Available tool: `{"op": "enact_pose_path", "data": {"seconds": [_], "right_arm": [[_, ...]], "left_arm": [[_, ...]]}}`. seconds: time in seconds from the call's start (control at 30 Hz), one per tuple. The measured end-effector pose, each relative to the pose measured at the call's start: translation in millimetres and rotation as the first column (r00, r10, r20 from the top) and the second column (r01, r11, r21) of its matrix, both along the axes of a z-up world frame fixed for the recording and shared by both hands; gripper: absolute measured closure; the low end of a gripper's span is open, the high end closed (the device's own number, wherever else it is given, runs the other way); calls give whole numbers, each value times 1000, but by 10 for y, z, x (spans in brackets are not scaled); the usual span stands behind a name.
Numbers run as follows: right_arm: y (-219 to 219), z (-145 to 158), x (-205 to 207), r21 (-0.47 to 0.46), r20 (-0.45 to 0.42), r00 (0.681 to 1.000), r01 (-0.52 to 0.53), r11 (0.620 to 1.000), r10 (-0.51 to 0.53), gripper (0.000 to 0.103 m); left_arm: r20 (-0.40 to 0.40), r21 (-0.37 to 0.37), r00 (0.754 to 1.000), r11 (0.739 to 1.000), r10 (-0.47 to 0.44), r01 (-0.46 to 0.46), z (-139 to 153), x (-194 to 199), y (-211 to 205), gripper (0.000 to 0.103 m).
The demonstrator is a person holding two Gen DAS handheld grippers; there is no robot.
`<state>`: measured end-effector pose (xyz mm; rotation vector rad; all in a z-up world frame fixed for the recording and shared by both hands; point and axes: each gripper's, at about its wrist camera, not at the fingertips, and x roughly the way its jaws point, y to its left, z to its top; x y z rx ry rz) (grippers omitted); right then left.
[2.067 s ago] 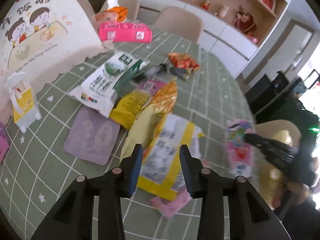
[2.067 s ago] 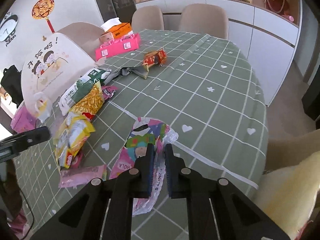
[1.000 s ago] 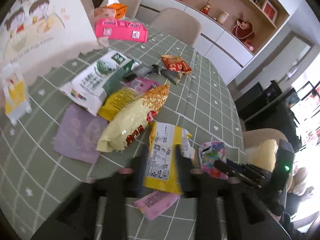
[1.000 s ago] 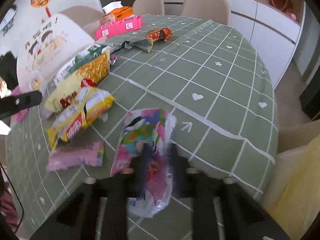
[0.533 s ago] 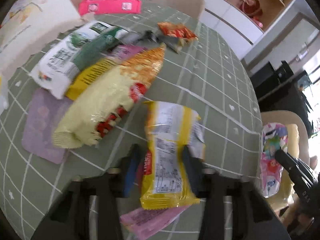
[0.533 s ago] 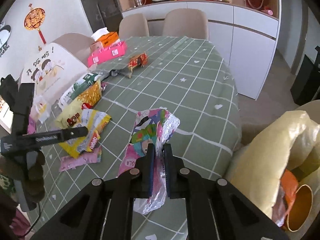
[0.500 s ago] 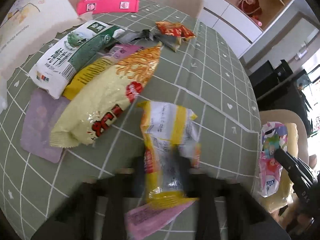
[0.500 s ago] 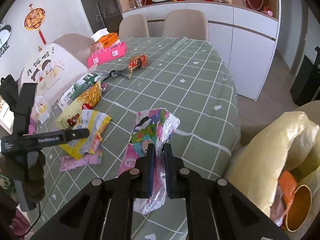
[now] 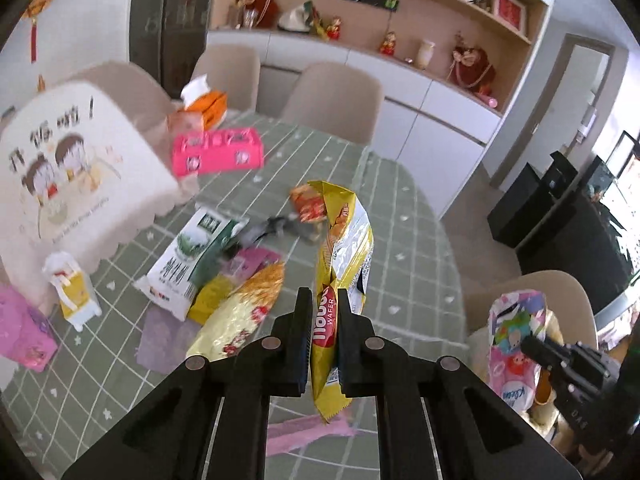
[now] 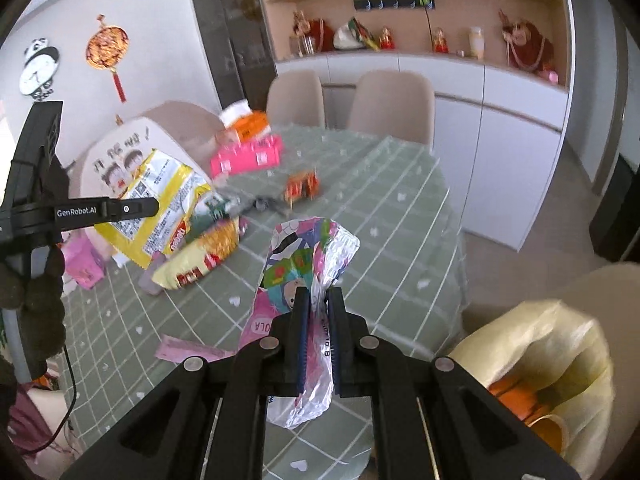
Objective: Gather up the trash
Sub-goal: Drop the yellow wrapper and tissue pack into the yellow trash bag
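Wrappers both up off the table (image 9: 404, 216): my left gripper (image 9: 323, 336) has just closed on the wafer bag (image 9: 343, 236), right gripper (image 10: 318, 330) clamps the pink bag (image 10: 308, 256); light, crinkly, slippery, so I'd pinch flat seams.

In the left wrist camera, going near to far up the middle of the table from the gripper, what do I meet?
left gripper shut on the yellow wafer wrapper → grey crumpled wrapper → red snack packet → pink box → orange tissue box
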<state>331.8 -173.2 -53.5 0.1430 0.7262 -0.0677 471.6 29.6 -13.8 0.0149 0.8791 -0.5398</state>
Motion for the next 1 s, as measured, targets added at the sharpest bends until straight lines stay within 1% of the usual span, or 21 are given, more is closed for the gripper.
{"op": "enact_pose_path", "data": {"seconds": [0.07, 0.13, 0.23, 0.33, 0.43, 0.53, 0.6, 0.67, 0.77, 0.8, 0.87, 0.9, 0.97, 1.0], "right_arm": [[-103, 144, -118, -14, 28, 1000, 10, 1000, -9, 95], [-224, 251, -242, -20, 46, 999, 26, 999, -25, 95], [-443, 368, -458, -34, 61, 996, 62, 997, -60, 95], [-701, 422, -714, -49, 64, 992, 108, 993, -104, 95], [-967, 419, -931, -57, 53, 988, 151, 987, -148, 95], [-1225, 370, -1127, -46, 35, 983, 184, 982, -183, 95], [-1339, 323, -1233, -50, 28, 980, 196, 979, -195, 95], [-1452, 257, -1312, -48, 14, 979, 206, 977, -205, 95], [-1598, 146, -1392, -41, -12, 978, 210, 977, -211, 95], [-1637, 109, -1404, -39, -20, 978, 208, 977, -209, 95], [-1712, 38, -1429, -34, -36, 979, 201, 979, -202, 95], [-1737, 12, -1435, -34, -42, 979, 196, 980, -198, 95], [-1788, -48, -1439, -32, -54, 981, 186, 982, -188, 95], [-1805, -72, -1437, -29, -58, 982, 181, 983, -182, 95]], "left_arm": [[27, 7, 999, 1000, -27, 27, 121, -174, -159, 92], [36, -1, 997, 998, -64, 64, 192, -315, -347, 92], [32, -26, 991, 991, -129, 129, 253, -553, -649, 92], [6, -52, 981, 980, -194, 195, 229, -770, -965, 92], [-54, -80, 959, 959, -277, 273, 109, -994, -1348, 92], [-102, -82, 937, 942, -334, 327, -47, -1210, -1677, 92], [-146, -84, 919, 930, -367, 358, -202, -1334, -1880, 92], [-192, -87, 901, 922, -388, 378, -372, -1434, -2064, 92], [-241, -101, 884, 916, -401, 388, -589, -1525, -2253, 92], [-252, -100, 881, 916, -400, 387, -647, -1562, -2307, 92], [-278, -99, 876, 919, -393, 381, -767, -1585, -2388, 88], [-287, -111, 873, 919, -394, 379, -813, -1591, -2415, 86], [-304, -150, 864, 916, -401, 372, -866, -1585, -2432, 76], [-309, -173, 863, 916, -400, 362, -874, -1582, -2428, 66]]}}
